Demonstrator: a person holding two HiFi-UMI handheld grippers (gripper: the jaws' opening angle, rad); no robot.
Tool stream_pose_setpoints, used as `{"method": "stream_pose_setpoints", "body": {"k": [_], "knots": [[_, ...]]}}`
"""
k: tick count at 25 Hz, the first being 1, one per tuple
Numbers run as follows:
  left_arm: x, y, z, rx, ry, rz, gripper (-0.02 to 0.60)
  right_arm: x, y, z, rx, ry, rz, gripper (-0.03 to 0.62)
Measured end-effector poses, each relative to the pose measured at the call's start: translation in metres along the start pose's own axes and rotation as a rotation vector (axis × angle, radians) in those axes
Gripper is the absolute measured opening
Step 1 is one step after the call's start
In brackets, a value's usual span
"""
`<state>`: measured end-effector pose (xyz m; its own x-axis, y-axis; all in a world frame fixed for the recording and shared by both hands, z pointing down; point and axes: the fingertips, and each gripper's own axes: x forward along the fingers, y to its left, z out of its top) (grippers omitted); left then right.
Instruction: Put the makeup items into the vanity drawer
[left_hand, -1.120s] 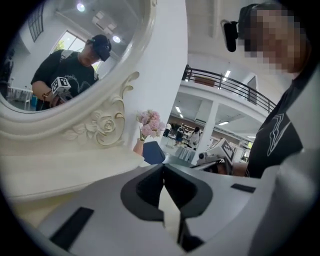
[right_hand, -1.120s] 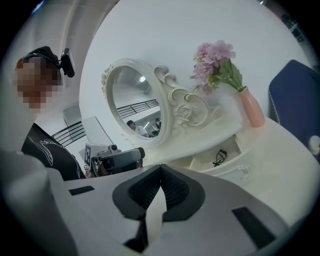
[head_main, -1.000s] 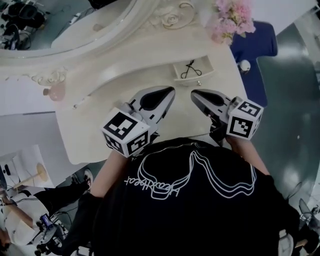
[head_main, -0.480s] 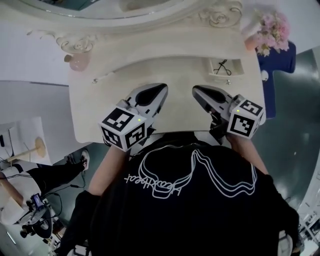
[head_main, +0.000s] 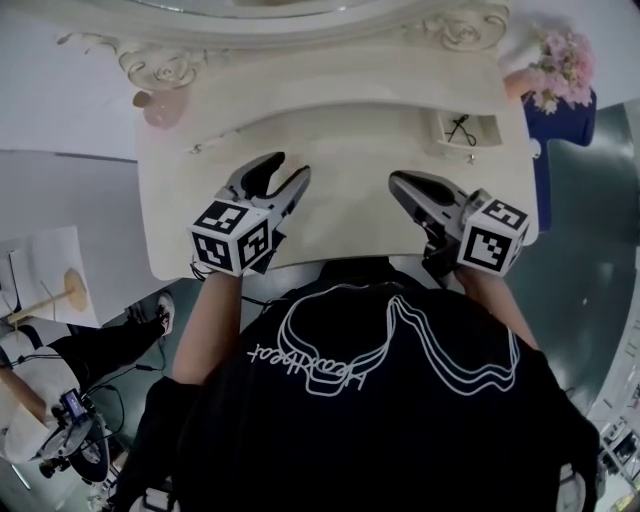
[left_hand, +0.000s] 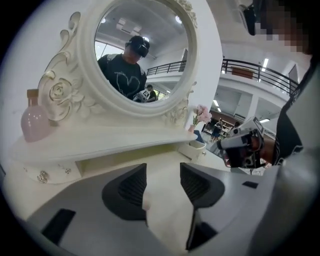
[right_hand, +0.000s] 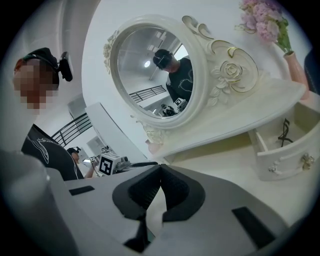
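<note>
Over the vanity (head_main: 350, 140), the left claw (head_main: 288, 169) has just opened, empty.

White cursive on the person's black shirt (head_main: 310, 375) seems to read "Heartbeat".

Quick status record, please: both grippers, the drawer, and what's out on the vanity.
left gripper: open; jaws have just been opening, nothing between them; over the tabletop
right gripper: shut, empty
drawer: open, at the vanity's right
in drawer: eyelash curler
on tabletop: thin pale item at far left, kind unclear
on shelf: pink bottle, upright, left end
</note>
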<state>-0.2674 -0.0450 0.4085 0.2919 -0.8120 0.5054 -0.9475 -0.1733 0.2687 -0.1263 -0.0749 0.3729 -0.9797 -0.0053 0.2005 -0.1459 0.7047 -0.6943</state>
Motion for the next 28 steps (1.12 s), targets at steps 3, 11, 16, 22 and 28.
{"method": "stream_pose_setpoints", "body": {"k": [3, 11, 16, 22, 28], "knots": [[0.006, 0.012, -0.024, -0.003, 0.062, 0.011, 0.248, 0.004, -0.002, -0.007, 0.014, 0.005, -0.012, 0.005], [0.026, 0.030, -0.074, 0.114, 0.198, 0.039, 0.268, 0.006, -0.004, -0.019, 0.037, -0.009, -0.042, 0.005], [0.033, 0.036, -0.087, 0.110, 0.219, 0.041, 0.252, 0.003, -0.005, -0.028, 0.051, -0.016, -0.070, 0.005], [0.037, 0.043, -0.091, 0.140, 0.214, 0.083, 0.192, 0.002, -0.002, -0.038, 0.073, -0.034, -0.078, 0.005], [0.035, 0.043, -0.092, 0.182, 0.223, 0.077, 0.167, 0.000, 0.001, -0.041, 0.077, -0.051, -0.095, 0.005]]}}
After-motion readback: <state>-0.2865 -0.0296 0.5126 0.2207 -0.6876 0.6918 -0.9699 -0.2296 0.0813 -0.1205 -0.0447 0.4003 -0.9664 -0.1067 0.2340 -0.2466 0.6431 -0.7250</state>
